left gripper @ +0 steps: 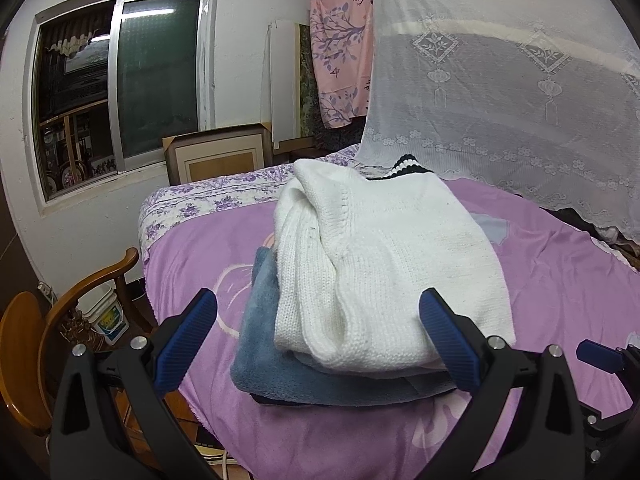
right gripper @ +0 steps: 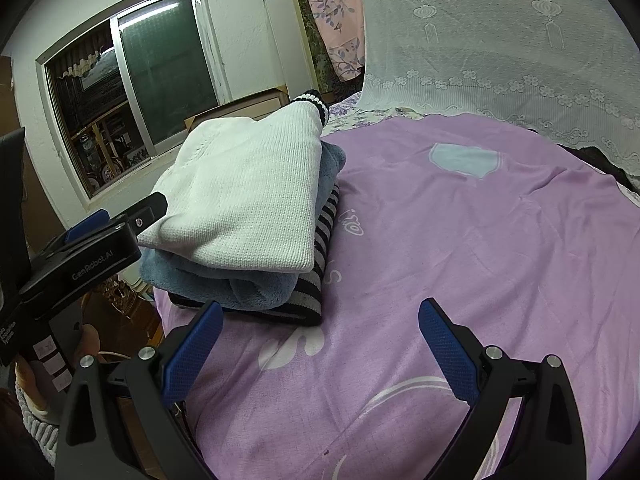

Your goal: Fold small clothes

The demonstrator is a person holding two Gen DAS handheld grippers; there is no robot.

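Observation:
A folded white knit sweater [left gripper: 384,264] lies on top of a folded blue fleece garment [left gripper: 272,364], stacked near the bed's left edge. In the right wrist view the white sweater [right gripper: 248,192] sits on the blue fleece [right gripper: 224,284], which sits on a black-and-white striped garment [right gripper: 320,248]. My left gripper [left gripper: 318,334] is open and empty, its fingers either side of the stack's near end. My right gripper [right gripper: 320,344] is open and empty over the purple bedspread [right gripper: 460,240], just right of the stack. The left gripper also shows at the left edge of the right wrist view [right gripper: 116,220].
The bed's left edge drops to a wooden chair [left gripper: 60,320] and a white bucket [left gripper: 106,316]. A white lace curtain [left gripper: 500,92] hangs over the bed's far right side. A framed picture [left gripper: 218,156] leans against the wall below the window [left gripper: 116,92].

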